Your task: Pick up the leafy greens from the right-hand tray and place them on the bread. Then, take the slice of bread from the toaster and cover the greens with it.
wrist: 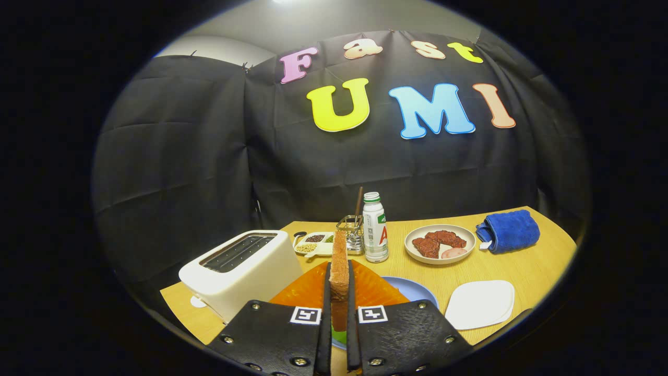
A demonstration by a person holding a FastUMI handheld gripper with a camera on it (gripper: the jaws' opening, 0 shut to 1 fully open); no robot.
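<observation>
A slice of toasted bread (340, 266), coarse-crumbed and brown-crusted, is held edge-on and upright between the two fingers of the gripper (339, 324), which are closed against its faces. A square black-and-white marker is carried on each finger. Below the slice a patch of green (339, 334) is glimpsed over a round blue plate (415, 290). A glossy white toaster (242, 271) with empty slots stands just beside the fingers. Beyond them a plastic bottle (375, 228) is seen, its label too small to be read, beside a wire utensil holder (353, 233), a dish of dark red meat (440, 244), a folded blue terry cloth (509, 231) and a white squarish tray (480, 304).
</observation>
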